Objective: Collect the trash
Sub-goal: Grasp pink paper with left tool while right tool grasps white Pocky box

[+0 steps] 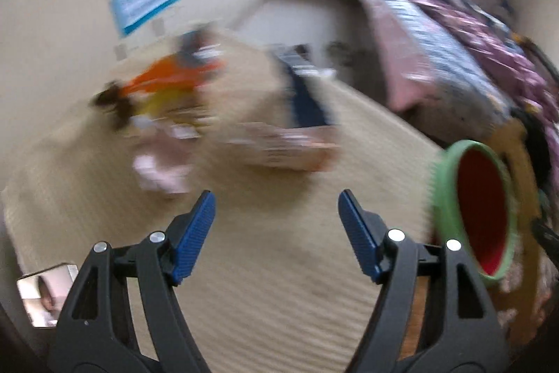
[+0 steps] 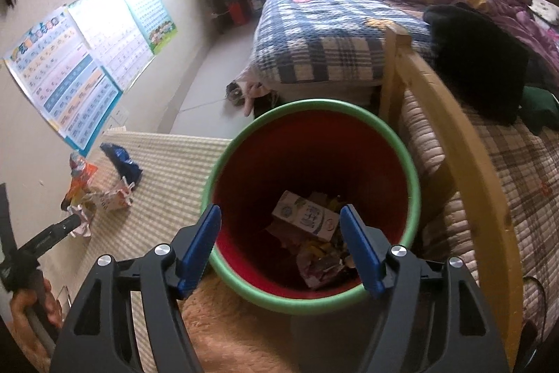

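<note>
Two wrist-cam views in a bedroom. The left gripper (image 1: 276,201) points down at a pale ribbed mat (image 1: 279,285); its blue pads stand wide apart w/ nothing between them. This view is heavily blurred. Ahead of the jaws and slightly left lies a heap of trash (image 1: 167,100): orange, yellow and white wrappers, probably crumpled packets, though the blur hides detail. A dark blue bag (image 1: 307,97) lies ahead, just right of centre. Right of the jaws, close beside the right finger, sits a bin (image 1: 443,194) w/ a green rim and red inside, seen side-on.

The right gripper (image 2: 280,217) hangs over that same bin (image 2: 314,107), jaws also wide apart and empty. Directly beyond and below the pads, at the bin's bottom, lies a white carton (image 2: 307,215) among crumpled wrappers (image 2: 321,264). Left of the jaws, on the mat (image 2: 167,177), the trash heap (image 2: 94,194) and blue bag (image 2: 122,163) lie well apart from the bin. At far left the other gripper's black finger (image 2: 52,233) reaches toward the heap, w/ a hand (image 2: 31,303) behind it. Right of the jaws runs a wooden bed frame (image 2: 464,163); ahead, a plaid blanket (image 2: 321,34). Posters (image 2: 80,72) cover the wall at upper left.
</note>
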{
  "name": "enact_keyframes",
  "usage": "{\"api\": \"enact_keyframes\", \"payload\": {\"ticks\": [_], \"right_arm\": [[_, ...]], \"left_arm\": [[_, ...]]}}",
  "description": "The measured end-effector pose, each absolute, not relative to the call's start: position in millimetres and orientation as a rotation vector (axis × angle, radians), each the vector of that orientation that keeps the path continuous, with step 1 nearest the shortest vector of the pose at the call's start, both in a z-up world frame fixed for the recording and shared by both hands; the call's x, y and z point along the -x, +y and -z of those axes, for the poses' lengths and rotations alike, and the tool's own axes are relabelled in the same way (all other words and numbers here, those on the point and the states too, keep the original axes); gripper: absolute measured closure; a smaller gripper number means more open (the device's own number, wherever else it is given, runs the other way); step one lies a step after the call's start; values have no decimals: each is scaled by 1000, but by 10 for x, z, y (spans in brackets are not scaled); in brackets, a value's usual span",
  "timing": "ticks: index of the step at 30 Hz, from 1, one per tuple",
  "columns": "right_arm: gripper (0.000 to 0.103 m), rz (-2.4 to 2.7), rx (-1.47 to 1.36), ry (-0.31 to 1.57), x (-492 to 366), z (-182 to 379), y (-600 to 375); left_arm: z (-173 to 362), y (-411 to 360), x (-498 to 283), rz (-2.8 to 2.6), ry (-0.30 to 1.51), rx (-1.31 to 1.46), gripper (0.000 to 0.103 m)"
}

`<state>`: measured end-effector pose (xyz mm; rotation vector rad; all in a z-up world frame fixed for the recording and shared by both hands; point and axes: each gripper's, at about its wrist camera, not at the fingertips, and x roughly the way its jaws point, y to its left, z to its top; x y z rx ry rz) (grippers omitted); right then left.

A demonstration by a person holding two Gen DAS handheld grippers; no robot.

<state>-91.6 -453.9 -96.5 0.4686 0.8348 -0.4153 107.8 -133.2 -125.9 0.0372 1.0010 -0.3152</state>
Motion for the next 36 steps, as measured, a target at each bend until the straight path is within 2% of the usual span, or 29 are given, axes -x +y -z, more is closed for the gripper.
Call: {"api": "enact_keyframes", "payload": {"ticks": [4, 12, 14, 17, 19, 20, 22, 23, 26, 34, 36], "right_arm": [[34, 386, -461, 861, 810, 1025, -4413], [34, 298, -413, 909, 614, 1062, -4091], [34, 272, -396, 924, 564, 1081, -4001], [34, 239, -377, 949, 478, 1130, -3890], [34, 219, -370, 963, 424, 1161, -3822], [34, 201, -363, 969, 367, 1173, -3771], [34, 176, -349, 973, 282, 1180, -3688], [34, 159, -340, 973, 218, 1177, -3638], [34, 107, -314, 968, -22, 1169, -3488], [34, -66, -90, 1016, -1011, 1344, -2863], [34, -98, 26, 1035, -1246, 1421, -2670]], "left_arm": [[1407, -927, -1404, 185, 1036, -20, 34], [1720, -748, -1907, 133, 1131, 22, 35], [1804, -720, -1973, 160, 1170, 64, 43], [1787, -714, -1931, 216, 1158, 101, 63], [1736, -733, -1868, 240, 1143, 75, 69], [1701, -721, -1811, 249, 1131, 71, 75], [1650, -683, -1708, 267, 1125, 73, 79], [1623, -647, -1647, 278, 1124, 82, 87], [1548, -512, -1419, 292, 1125, 112, 94], [1524, -297, -686, 326, 1158, 119, 95], [1550, -317, -573, 338, 1174, 121, 99]]}}
